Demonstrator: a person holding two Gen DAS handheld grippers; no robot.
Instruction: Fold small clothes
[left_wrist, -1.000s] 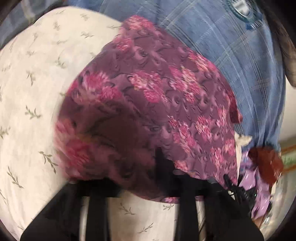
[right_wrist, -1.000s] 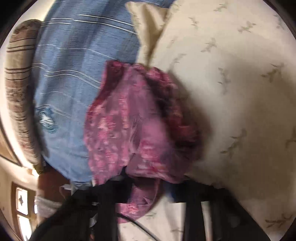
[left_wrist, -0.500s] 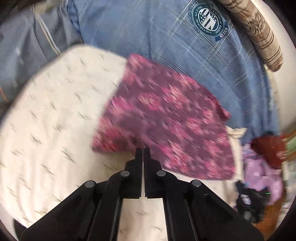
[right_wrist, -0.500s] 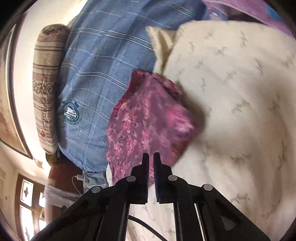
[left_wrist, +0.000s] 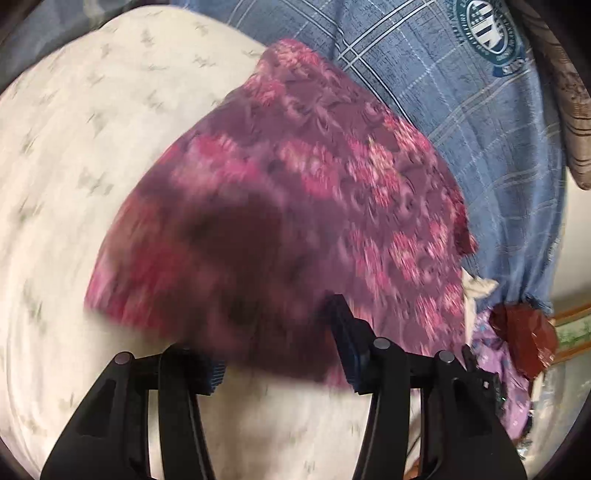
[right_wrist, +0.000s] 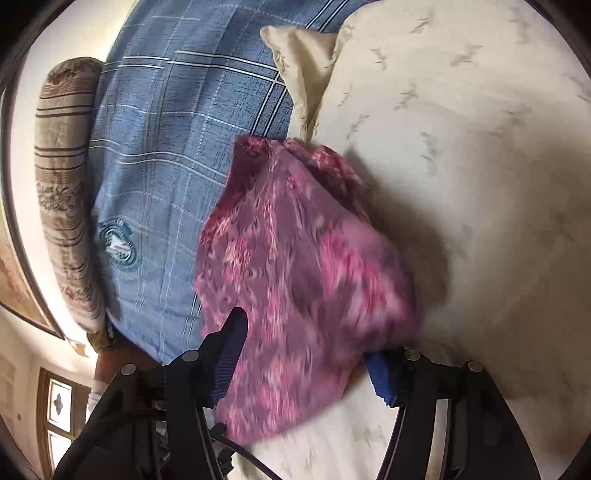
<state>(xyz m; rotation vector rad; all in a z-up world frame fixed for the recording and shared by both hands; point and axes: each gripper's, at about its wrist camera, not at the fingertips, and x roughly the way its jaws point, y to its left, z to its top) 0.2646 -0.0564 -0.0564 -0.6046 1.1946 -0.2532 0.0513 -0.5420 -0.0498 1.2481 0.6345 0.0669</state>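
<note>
While spread wide, left gripper (left_wrist: 279, 350) straddling the near hem of a purple garment with pink floral print (left_wrist: 314, 206), jaws released, blue-ribbed pads on either side of the cloth. Whether the pads touch the fabric: cannot tell, since motion blur smears that edge. Right gripper (right_wrist: 310, 354) likewise parted, jaws released, the same floral garment (right_wrist: 295, 288) sagging between its fingers and covering the gap. Garment lying on a cream pillow with a small leaf-sprig print (left_wrist: 74, 177), far corner reaching onto a blue plaid bedsheet with a round teal emblem (left_wrist: 491, 122). Brown striped bolster (right_wrist: 62, 192) along the sheet's outer edge. Off the pillow's right side in the left wrist view, a dark red crumpled cloth (left_wrist: 524, 332) above a lilac patterned cloth (left_wrist: 498, 365).
</note>
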